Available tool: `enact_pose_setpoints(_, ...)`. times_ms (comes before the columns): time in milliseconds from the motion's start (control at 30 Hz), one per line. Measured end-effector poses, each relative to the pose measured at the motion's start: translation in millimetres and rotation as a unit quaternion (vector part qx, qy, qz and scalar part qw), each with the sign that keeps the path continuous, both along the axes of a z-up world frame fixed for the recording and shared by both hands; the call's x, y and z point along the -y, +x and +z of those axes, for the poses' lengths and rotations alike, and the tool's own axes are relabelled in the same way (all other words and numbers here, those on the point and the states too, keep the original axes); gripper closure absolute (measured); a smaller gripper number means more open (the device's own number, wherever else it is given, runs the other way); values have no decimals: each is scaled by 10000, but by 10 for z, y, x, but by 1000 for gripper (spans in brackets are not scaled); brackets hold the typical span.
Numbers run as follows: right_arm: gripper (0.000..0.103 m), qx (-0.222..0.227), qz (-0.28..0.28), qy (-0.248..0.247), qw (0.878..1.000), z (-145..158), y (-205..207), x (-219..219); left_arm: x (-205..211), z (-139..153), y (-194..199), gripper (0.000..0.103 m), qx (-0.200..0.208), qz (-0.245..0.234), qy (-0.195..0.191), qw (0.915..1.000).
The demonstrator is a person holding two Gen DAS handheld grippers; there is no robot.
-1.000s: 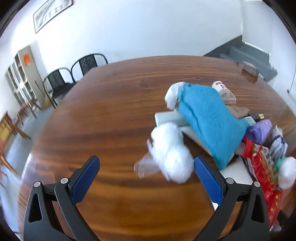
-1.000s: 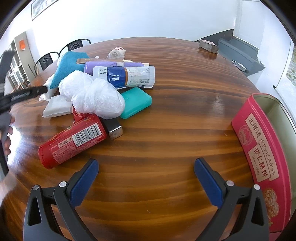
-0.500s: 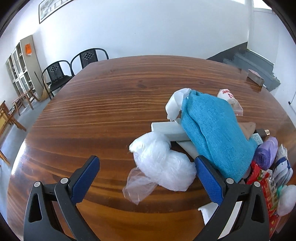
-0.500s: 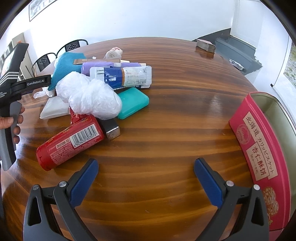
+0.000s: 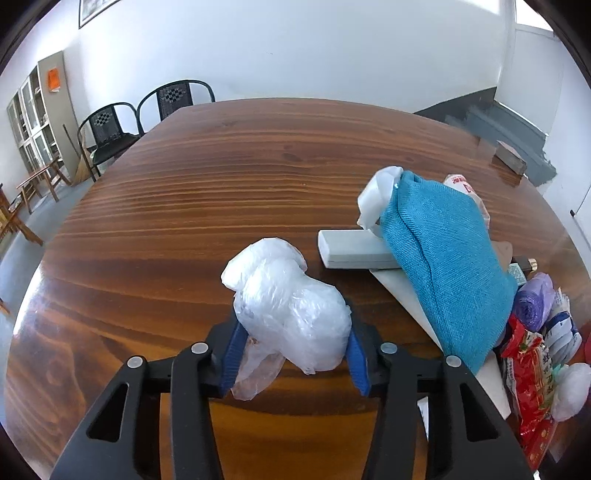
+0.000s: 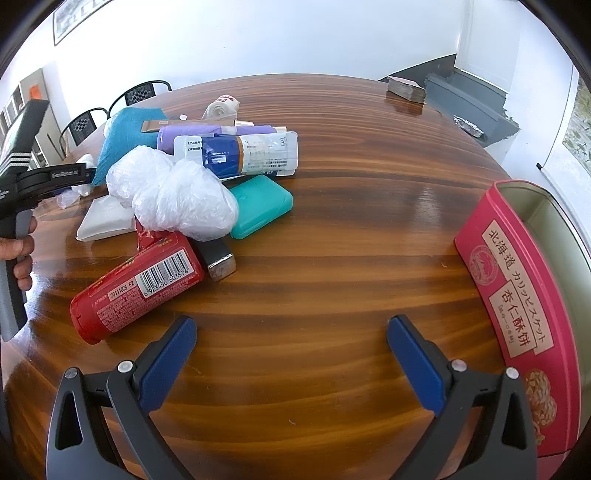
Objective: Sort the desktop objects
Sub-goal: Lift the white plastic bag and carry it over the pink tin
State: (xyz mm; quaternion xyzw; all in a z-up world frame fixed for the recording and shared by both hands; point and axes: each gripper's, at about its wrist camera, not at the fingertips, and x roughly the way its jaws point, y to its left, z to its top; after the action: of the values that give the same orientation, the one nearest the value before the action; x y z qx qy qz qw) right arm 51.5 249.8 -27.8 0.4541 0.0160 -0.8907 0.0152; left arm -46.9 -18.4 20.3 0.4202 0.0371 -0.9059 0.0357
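Plastic bag (image 5: 291, 314) between left hand-held gripper (image 5: 293, 354) pads

A meeting room or office: a large oval wooden table (image 5: 229, 192) fills the space, with two black metal chairs (image 5: 147, 110) at its far end, a glass-fronted filing cabinet (image 5: 33, 122) against the white wall, a framed picture (image 5: 96, 11) above, and grey steps (image 5: 517, 129) in the corner
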Motion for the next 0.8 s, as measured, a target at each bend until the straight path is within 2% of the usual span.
enact_pose_setpoints(100, 0, -26, 5, -76, 10000, 8, 1, -19, -39, 87, 90, 52, -104, -54, -22, 9999)
enact_pose_setpoints(233, 0, -200, 24, -567, 9982, 55, 49, -141, -171, 210, 249, 52, -273, -266, -114, 9992)
enact_pose_setpoints(300, 0, -437, 99, -743, 9962, 118, 105, -168, -238, 236, 388, 52, -336, -363, -105, 9987)
enact_pose_setpoints(400, 0, -890, 269, -766, 9927, 255, 171, -109, -307, 307, 520, 52, -427, -514, -19, 9978)
enact_pose_setpoints(500, 0, -1010, 635, -782, 9898, 404, 98, 54, -395, 372, 638, 52, -529, -683, -2, 9963)
enact_pose_setpoints(667, 0, -1429, 1017, -442, 9835, 597, -45, 331, -536, 423, 777, 52, -603, -927, 18, 9939)
enact_pose_setpoints(800, 0, -1212, 1124, -812, 9829, 521, -342, 397, -549, 394, 777, 52, -571, -905, -27, 9942)
